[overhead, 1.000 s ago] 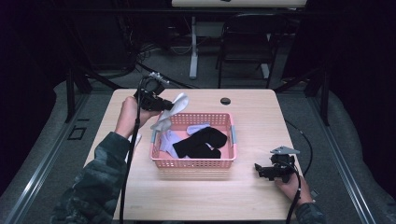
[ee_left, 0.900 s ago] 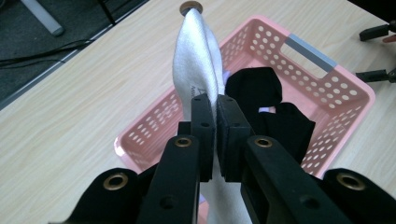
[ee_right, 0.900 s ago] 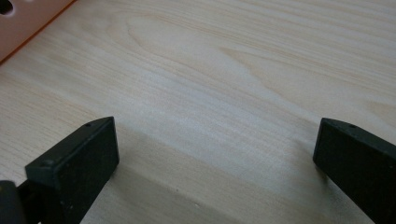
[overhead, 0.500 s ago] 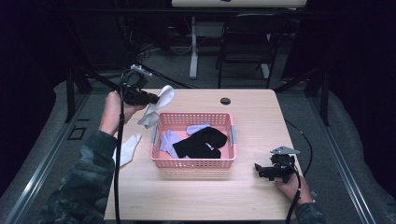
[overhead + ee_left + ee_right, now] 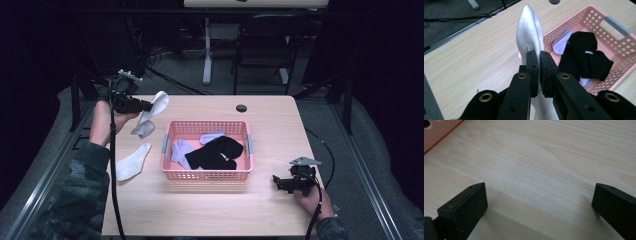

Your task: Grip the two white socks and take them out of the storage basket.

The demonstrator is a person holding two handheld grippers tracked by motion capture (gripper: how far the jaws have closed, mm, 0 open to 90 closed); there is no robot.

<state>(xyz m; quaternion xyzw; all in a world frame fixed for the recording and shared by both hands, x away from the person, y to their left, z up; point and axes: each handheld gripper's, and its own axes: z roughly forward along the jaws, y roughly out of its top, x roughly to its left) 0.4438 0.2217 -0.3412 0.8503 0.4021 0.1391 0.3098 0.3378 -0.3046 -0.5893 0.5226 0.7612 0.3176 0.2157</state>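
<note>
Probably a dim lab: bare test table (image 5: 210,210), cables (image 5: 170,82), chair (image 5: 260,45).

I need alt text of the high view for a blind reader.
The left gripper, shut on a white sock, holds it above the table, left of a pink basket of socks. The right gripper rests open.

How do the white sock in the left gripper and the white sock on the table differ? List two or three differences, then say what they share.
The held white sock hangs in the air, clamped by the left gripper; the lying white sock rests flat on the table, untouched. The held one droops folded, left of the pink basket's far corner; the lying one stretches out nearer the person. Both are white and outside the basket.
</note>
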